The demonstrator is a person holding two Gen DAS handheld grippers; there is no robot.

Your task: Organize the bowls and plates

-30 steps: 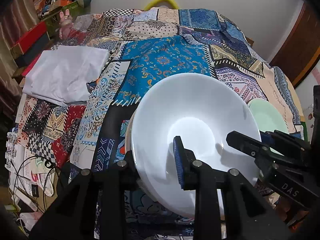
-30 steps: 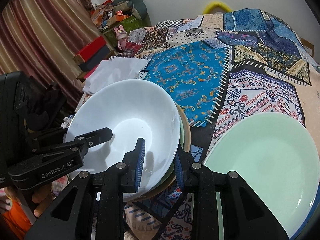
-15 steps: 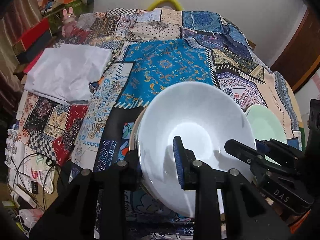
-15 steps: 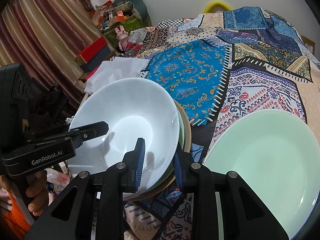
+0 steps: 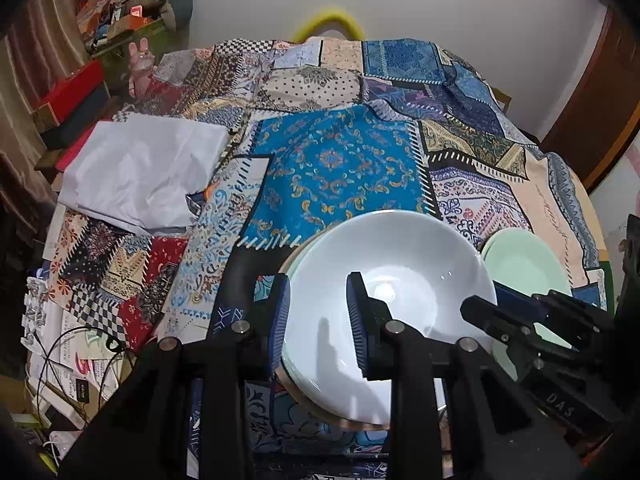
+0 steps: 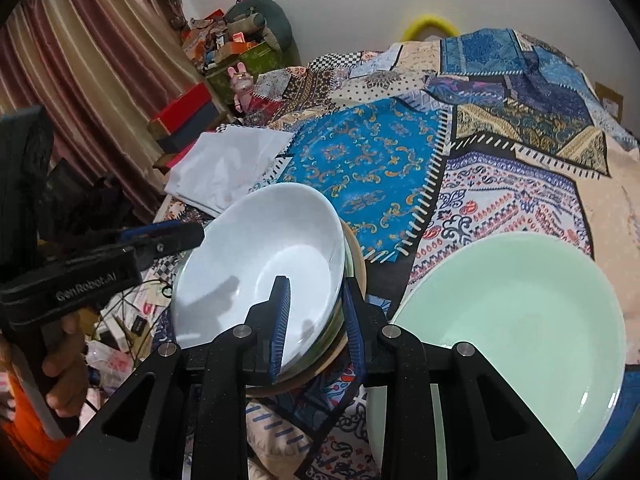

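The white bowl (image 5: 394,300) sat atop a stack of dishes on the patchwork cloth (image 5: 332,168); the left gripper (image 5: 318,316) stood parted, its pads astride the bowl's near rim without clamping it; the right gripper (image 6: 316,320) likewise straddled the opposite rim, pads apart; the mint-green plate (image 6: 516,320) lay just right of the bowl; folded white fabric (image 5: 140,172) lay beyond it, leftward.
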